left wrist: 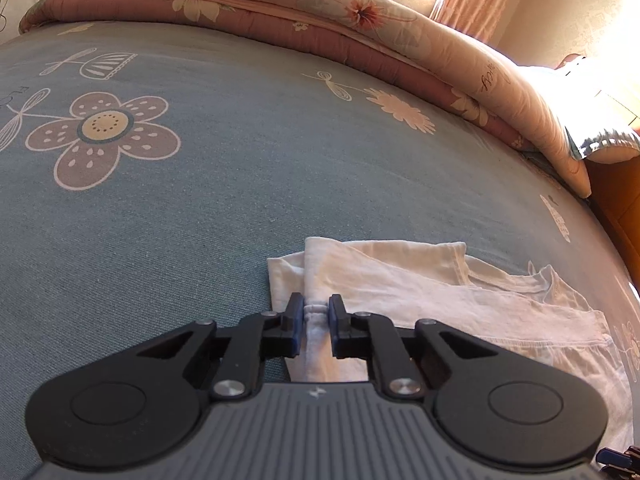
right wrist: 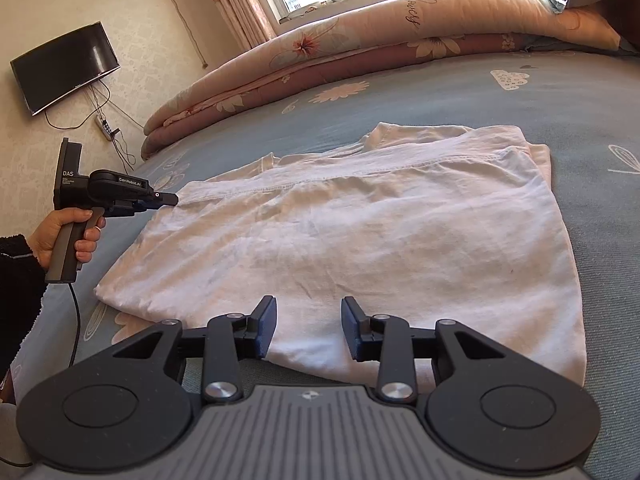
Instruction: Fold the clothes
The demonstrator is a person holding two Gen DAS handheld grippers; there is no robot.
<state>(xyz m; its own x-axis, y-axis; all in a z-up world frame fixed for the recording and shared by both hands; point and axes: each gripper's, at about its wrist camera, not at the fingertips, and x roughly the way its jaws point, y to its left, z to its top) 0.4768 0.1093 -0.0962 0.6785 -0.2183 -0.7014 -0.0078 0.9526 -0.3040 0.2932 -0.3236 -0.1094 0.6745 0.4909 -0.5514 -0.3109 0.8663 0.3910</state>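
The white cotton T-shirt (right wrist: 352, 216) lies partly folded on the blue flower-print bed sheet (left wrist: 200, 200). The left gripper (left wrist: 316, 316) has its jaws clamped on a bunched fold at the shirt's edge — the right gripper (right wrist: 309, 322) hovers over the near hem, jaws apart, holding nothing.

Items I cannot fully see:
- white shirt (left wrist: 420, 292): right part cut by the left wrist view's edge; near hem under my right tool (right wrist: 308, 322).
- television (right wrist: 64, 66): cable ends too small to read.
- person's sleeve (right wrist: 18, 276): cropped at frame edge.
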